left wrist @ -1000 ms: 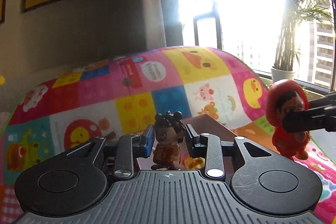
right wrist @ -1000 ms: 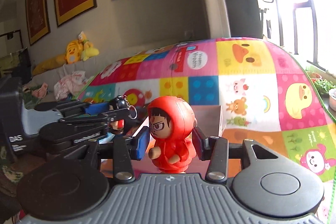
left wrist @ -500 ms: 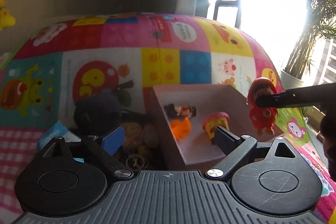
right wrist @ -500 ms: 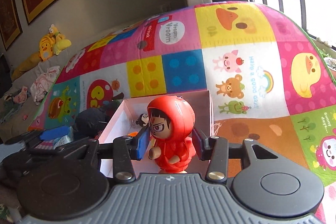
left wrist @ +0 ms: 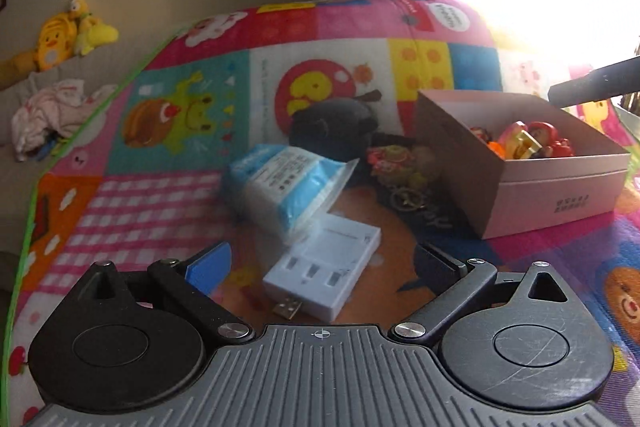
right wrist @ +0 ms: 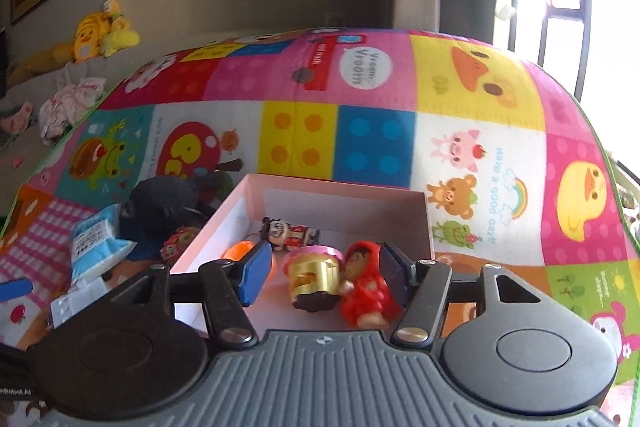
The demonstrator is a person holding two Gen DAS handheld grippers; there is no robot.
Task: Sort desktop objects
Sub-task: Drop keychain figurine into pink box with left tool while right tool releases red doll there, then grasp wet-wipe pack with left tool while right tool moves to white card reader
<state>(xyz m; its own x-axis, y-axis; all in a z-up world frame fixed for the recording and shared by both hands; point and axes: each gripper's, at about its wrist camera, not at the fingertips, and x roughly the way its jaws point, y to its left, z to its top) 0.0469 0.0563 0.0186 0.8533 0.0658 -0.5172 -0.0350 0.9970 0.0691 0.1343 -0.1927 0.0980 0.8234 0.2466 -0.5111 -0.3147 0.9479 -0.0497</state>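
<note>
While spread wide over the play mat (left wrist: 160, 203), left gripper (left wrist: 324, 267) grasping nothing, jaws just opened further, blue pad (left wrist: 210, 267) on one side and dark pad on the other. Between and just beyond those pads, lying flat on the mat: white multi-port USB adapter (left wrist: 332, 267), its metal plug pointing toward the camera. Touching the adapter's far edge, a blue-and-white tissue pack (left wrist: 280, 183). Beyond that, a dark plush toy (left wrist: 332, 125), and beside it a small heap of keychain charms (left wrist: 400, 167) next to the pink cardboard box (left wrist: 560, 195).

Over the near end of that box, right gripper (right wrist: 324, 275) parted, jaws just opened further, pads clear of the red-hooded figurine (right wrist: 366, 283). Figurine released, lying on its back on the box floor, close to the right pad but apart from it. Leaning against it on the left, a pink-topped toy with a gold body (right wrist: 314, 279). Farther in, a small black-haired figurine (right wrist: 290, 231) lying on its side, and an orange piece (right wrist: 240, 251) partly hidden behind the left blue pad. In the left wrist view, one dark finger of the right gripper reaching in above the box from the right.
</note>
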